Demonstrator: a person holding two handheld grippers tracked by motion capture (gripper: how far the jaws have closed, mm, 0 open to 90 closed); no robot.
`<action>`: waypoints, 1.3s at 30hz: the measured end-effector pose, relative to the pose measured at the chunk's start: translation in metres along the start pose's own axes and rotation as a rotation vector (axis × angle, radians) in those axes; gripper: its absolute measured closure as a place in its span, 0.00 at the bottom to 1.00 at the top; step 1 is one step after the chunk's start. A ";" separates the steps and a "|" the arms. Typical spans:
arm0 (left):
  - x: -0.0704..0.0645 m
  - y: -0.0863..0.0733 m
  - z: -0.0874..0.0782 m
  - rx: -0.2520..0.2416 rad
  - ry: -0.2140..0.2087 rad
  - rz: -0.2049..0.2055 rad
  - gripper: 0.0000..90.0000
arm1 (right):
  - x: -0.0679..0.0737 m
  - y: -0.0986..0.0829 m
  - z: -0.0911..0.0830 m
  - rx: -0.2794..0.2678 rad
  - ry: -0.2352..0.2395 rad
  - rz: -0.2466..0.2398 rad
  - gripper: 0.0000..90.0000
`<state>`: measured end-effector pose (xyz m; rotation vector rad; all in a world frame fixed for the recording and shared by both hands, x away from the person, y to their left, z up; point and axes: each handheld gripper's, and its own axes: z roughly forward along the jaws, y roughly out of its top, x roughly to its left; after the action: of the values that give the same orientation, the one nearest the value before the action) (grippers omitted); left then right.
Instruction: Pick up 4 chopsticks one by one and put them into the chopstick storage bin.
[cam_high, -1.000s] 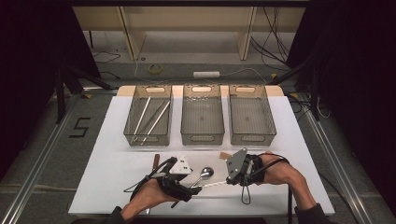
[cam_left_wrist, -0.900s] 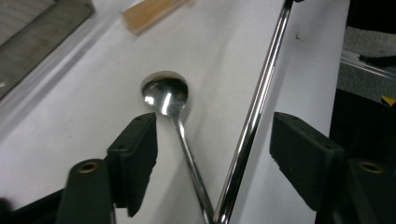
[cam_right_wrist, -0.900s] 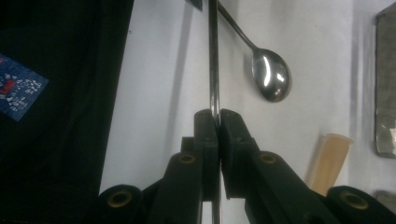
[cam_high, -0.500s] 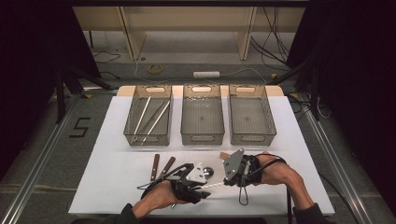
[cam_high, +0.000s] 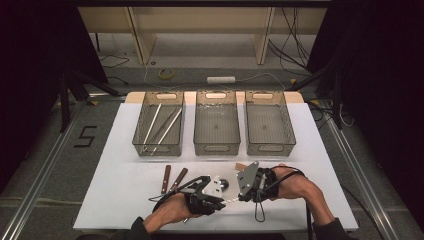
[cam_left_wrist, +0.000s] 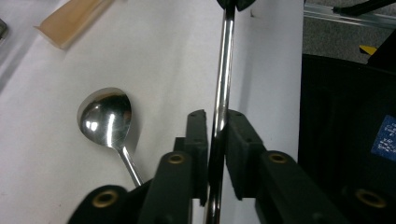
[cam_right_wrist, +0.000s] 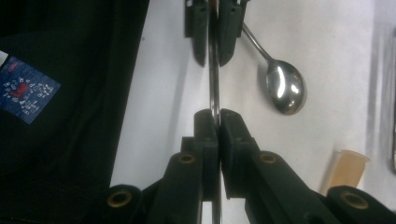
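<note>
Both tongs, metal rod (cam_left_wrist: 223, 70) spanning lengthwise between

1. The high view looks forward and down from above the person's side – far off, over the whole white table (cam_high: 120, 200).
2. Each gripper view rides close, facing the other along one metal rod (cam_left_wrist: 223, 84).
3. Both share the spoon (cam_right_wrist: 285, 86) – also the tan piece (cam_right_wrist: 349, 169).
</note>
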<state>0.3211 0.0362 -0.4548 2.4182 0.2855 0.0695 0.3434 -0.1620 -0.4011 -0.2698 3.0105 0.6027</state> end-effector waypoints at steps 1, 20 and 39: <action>0.000 0.000 -0.001 0.000 -0.001 0.008 0.90 | 0.000 0.000 0.000 -0.003 0.002 0.005 0.96; 0.007 -0.006 -0.018 -0.002 0.099 0.026 0.93 | -0.009 -0.012 -0.012 -0.176 -0.157 0.162 0.59; 0.034 -0.021 -0.050 -0.036 0.220 -0.126 0.93 | -0.011 -0.036 -0.025 -0.360 -0.377 0.443 0.42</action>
<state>0.3445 0.0912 -0.4312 2.3532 0.5318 0.2817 0.3606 -0.2024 -0.3903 0.4614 2.5815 1.0885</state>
